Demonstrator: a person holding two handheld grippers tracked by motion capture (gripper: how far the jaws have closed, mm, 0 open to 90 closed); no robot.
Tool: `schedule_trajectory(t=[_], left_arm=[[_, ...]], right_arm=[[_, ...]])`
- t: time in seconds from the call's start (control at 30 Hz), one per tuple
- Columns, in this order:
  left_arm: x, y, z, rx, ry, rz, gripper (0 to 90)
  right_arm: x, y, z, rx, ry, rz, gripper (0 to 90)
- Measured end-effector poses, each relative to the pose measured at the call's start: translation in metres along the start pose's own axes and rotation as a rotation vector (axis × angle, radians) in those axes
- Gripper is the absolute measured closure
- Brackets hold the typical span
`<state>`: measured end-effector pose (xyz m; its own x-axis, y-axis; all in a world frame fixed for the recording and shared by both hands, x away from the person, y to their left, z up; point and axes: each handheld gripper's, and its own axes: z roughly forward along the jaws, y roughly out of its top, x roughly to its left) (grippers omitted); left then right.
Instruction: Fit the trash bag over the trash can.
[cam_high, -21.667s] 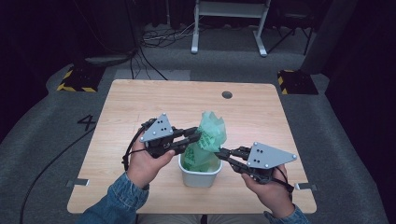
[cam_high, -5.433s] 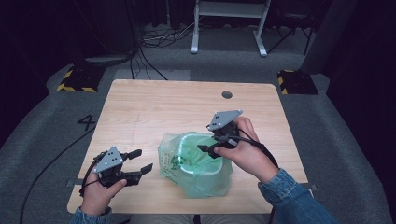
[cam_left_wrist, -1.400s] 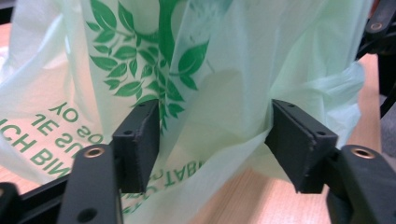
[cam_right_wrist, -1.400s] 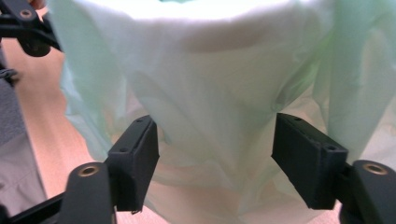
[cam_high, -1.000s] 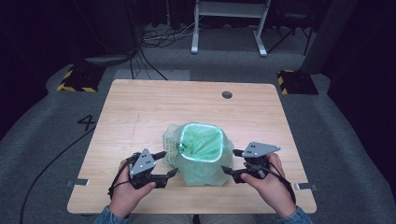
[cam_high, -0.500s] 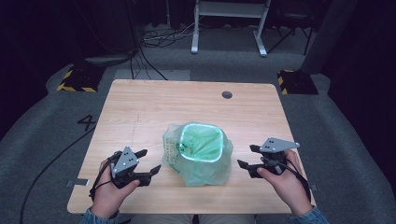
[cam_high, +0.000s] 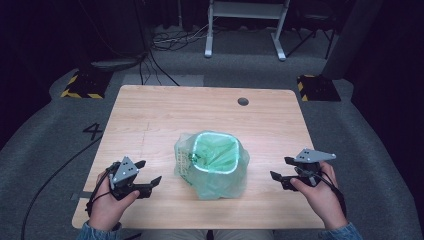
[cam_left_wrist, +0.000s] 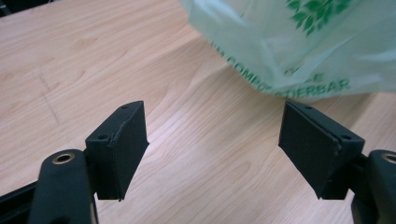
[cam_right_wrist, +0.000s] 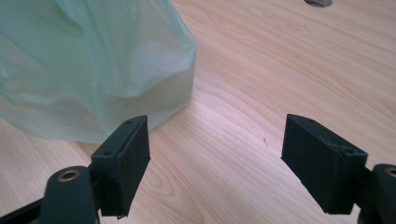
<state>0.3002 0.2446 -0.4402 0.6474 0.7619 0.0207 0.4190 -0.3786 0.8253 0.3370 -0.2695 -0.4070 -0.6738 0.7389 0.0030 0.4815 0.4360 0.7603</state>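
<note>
Pale green, thin and crinkled, the plastic bag (cam_high: 212, 162) lines a small bin in the middle of the light wooden surface (cam_high: 165, 112), and from the high view the bin itself is wrapped out of sight; only the bag's bright mouth and draped sides show. The left tongs (cam_high: 148, 172) sit off to the bag's left, the right tongs (cam_high: 281, 168) off to its right, both clear of the plastic, both wide apart and empty after opening further just now. Sleeves are cut off at the bottom edge.

Over to the left gripper view: jaws spread wide, bare wood between them. The bag (cam_left_wrist: 299, 42) hangs in at the top right, cropped by the frame, its green print only partly readable.

Right gripper view now: again wide jaws, nothing between them but wood grain. The bag (cam_right_wrist: 88, 65) fills the upper left, and a pale wall shows dimly through the film. A dark round hole (cam_right_wrist: 318, 2) is clipped at the top edge.
</note>
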Motion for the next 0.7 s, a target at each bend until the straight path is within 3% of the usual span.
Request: schedule_trajectory(t=[0.07, 0.17, 0.37, 0.7], left_arm=[[0.004, -0.004, 0.001, 0.024, 0.012, 0.010, 23.5], [0.010, -0.011, 0.004, 0.051, 0.016, -0.014, 22.3], [0.018, -0.021, 0.006, 0.112, 0.073, 0.004, 22.1], [0.028, -0.033, 0.010, 0.157, 0.082, -0.015, 22.2]], right_arm=[[-0.004, -0.005, 0.002, 0.013, -0.007, 0.005, 24.0], [-0.008, -0.012, 0.004, 0.027, -0.013, 0.018, 24.0], [-0.017, -0.026, 0.011, 0.063, -0.037, 0.034, 23.8], [-0.030, -0.050, 0.020, 0.104, -0.057, 0.077, 23.8]])
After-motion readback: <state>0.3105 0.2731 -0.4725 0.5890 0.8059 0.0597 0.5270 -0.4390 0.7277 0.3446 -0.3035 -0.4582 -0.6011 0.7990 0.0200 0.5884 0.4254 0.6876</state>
